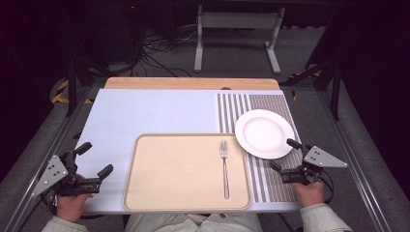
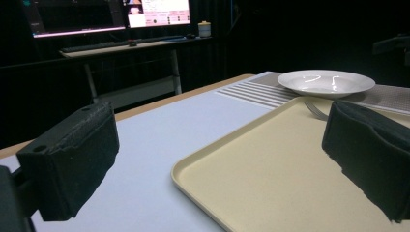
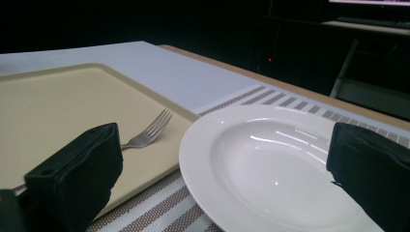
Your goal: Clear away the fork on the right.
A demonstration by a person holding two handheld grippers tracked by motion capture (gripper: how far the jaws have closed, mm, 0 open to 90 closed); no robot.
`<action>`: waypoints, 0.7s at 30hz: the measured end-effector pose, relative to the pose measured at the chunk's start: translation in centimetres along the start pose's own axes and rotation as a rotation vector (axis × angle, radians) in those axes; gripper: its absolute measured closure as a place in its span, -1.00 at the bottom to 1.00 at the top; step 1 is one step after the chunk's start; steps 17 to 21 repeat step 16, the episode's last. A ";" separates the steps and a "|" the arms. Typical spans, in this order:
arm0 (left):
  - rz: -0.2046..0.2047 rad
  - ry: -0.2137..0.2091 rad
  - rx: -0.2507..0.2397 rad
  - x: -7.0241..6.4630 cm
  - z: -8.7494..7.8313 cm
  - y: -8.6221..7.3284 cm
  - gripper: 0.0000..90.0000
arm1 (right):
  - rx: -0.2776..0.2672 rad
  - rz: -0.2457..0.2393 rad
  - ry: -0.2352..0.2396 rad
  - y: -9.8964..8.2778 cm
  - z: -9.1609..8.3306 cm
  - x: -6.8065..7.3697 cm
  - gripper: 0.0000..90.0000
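A beige tray (image 1: 169,169) lies at the table's front middle, and a metal fork (image 1: 225,166) rests along its right side, tines pointing away from me. A white plate (image 1: 264,133) sits on the striped placemat (image 1: 270,104), its left rim overlapping the tray's right edge. My left gripper (image 1: 94,159) hovers open over the table's front left, left of the tray (image 2: 270,164). My right gripper (image 1: 284,154) stands open on the placemat just in front of the plate (image 3: 275,164), with the fork (image 3: 147,133) to its left. Neither holds anything.
The light blue table top (image 1: 159,111) has a wooden strip along its far edge. Beyond it stand a desk frame (image 1: 237,34) and cables on the floor. Monitors (image 2: 111,14) glow in the dark background.
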State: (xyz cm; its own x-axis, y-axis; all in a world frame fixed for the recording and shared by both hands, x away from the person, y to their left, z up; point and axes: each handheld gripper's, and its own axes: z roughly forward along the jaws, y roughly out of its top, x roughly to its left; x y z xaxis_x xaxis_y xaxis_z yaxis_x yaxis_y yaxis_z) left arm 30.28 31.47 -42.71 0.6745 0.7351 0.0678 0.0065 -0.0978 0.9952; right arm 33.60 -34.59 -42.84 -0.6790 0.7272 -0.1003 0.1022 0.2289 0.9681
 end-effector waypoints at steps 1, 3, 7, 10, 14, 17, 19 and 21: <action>-0.002 0.002 -0.004 0.0 0.0 0.0 -0.99 | 0.007 0.003 0.005 -0.2 0.2 0.0 -1.00; -0.004 -0.001 -0.002 0.0 0.0 0.0 -0.99 | 0.016 0.001 0.004 -0.3 0.4 0.0 -1.00; -0.006 0.000 0.005 0.1 0.0 -0.1 -0.99 | -0.005 0.006 0.000 -0.1 0.5 0.1 -1.00; -0.019 0.000 0.005 0.2 0.0 -0.2 -0.99 | -0.011 -0.006 -0.007 0.0 0.4 0.2 -1.00; -0.025 -0.001 0.001 0.3 0.0 -0.2 -0.99 | -0.020 -0.016 -0.012 0.1 0.3 0.3 -1.00; -0.025 -0.002 0.001 0.3 0.0 -0.2 -0.99 | -0.026 -0.014 -0.011 0.1 0.2 0.3 -1.00; -0.025 -0.002 0.001 0.3 0.0 -0.2 -0.99 | -0.026 -0.014 -0.011 0.1 0.2 0.3 -1.00; -0.025 -0.002 0.001 0.3 0.0 -0.2 -0.99 | -0.026 -0.014 -0.011 0.1 0.2 0.3 -1.00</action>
